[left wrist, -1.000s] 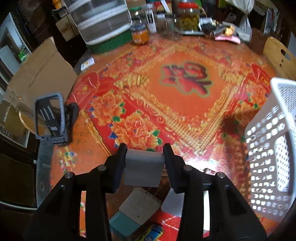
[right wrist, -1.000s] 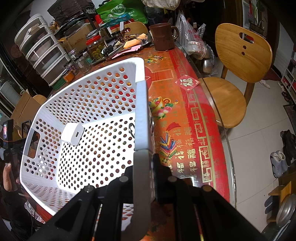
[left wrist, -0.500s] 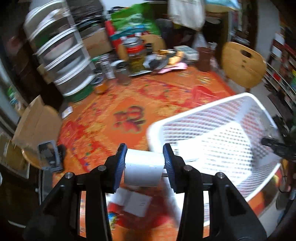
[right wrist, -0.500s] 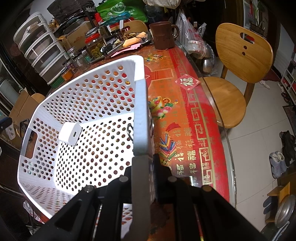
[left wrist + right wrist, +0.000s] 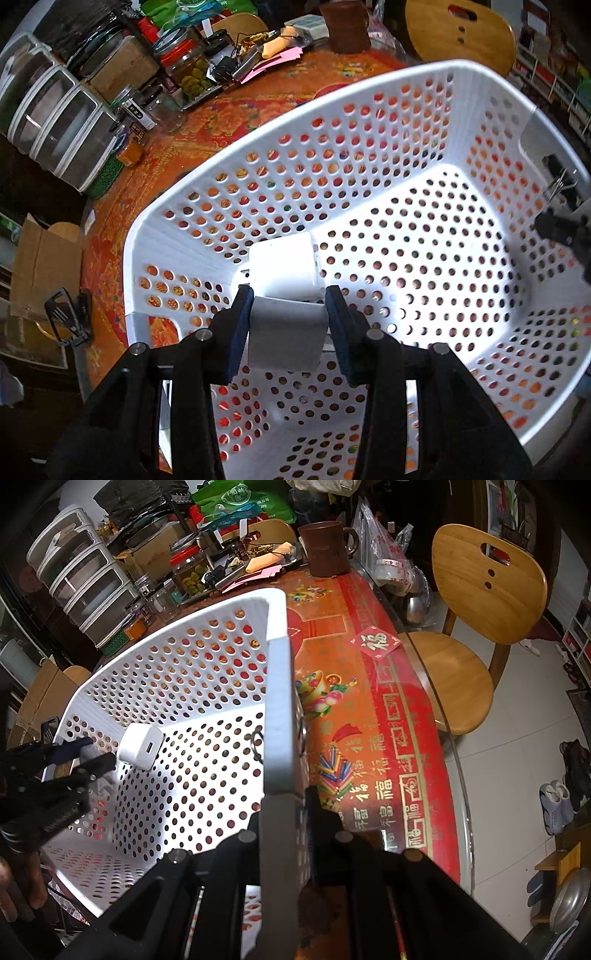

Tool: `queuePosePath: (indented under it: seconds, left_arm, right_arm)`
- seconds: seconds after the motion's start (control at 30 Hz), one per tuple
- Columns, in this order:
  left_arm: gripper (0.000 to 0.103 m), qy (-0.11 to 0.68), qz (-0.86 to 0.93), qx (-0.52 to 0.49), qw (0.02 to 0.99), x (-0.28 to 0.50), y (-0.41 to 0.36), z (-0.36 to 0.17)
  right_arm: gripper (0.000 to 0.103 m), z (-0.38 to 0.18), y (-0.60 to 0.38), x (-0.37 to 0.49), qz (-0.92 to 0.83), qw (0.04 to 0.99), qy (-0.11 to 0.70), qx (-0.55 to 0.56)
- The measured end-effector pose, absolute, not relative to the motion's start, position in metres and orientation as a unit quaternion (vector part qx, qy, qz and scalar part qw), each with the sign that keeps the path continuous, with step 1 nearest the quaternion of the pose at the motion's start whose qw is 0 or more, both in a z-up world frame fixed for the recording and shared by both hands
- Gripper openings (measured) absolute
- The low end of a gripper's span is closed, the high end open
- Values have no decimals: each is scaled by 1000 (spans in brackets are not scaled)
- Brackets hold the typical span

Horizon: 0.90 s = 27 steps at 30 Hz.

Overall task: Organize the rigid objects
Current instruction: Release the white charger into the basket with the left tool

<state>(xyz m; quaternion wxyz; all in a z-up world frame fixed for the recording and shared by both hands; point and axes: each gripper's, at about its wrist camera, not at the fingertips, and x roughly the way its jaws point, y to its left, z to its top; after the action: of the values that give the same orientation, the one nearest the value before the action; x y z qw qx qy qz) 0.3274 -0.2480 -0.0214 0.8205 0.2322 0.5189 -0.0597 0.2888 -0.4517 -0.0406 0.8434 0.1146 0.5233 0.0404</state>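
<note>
A white perforated basket (image 5: 332,99) stands on the red patterned table (image 5: 229,110). A white charger (image 5: 282,264) lies on its floor, also visible in the right wrist view as the charger (image 5: 140,747). My left gripper (image 5: 289,299) hovers above the basket's inside, shut on a small white-grey block (image 5: 286,339) just over the charger. My right gripper (image 5: 284,797) is shut on the basket's side wall (image 5: 279,701), one finger on each face. From there the left gripper (image 5: 88,755) shows at the basket's far end.
Jars (image 5: 188,70), stacked plastic drawers (image 5: 55,110) and a brown mug (image 5: 325,548) crowd the table's far side. A black clip stand (image 5: 68,317) and a cardboard box (image 5: 40,266) sit at the left. A wooden chair (image 5: 476,602) stands beside the table's right edge.
My left gripper carried the white-grey block rightward from over the bare table to above the basket's inside, rolling a little. The right gripper and basket stayed put.
</note>
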Motion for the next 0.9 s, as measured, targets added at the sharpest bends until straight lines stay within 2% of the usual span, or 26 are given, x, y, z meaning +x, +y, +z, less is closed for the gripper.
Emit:
queuePosePath:
  seconds: [0.43,0.5,0.57,0.6,0.77,0.9]
  left_arm:
    - [38,534,-60,256,803,330,-250,-34]
    - [52,530,-69,249,808,328,-249,-30]
    - [86,513,-77,252,817,322,-251,-22]
    - [93,499,-76,256,824,317,-250,-17]
    - [93,467,-79,255,843,299,-236,10]
    - [93,443,-63,224,866,286,-194,43]
  right_arm:
    - [10,-40,-451,289,43,843,524,114]
    - [10,-40,-451,289,43,843,524,115]
    - [10,-40,-451,289,43,843,523,115]
    - [10,-40,-451,289,42,843,524,114]
    - [10,-40,-451,289,41,843,524,115]
    - [10,-41,-451,288,40,843,524,116]
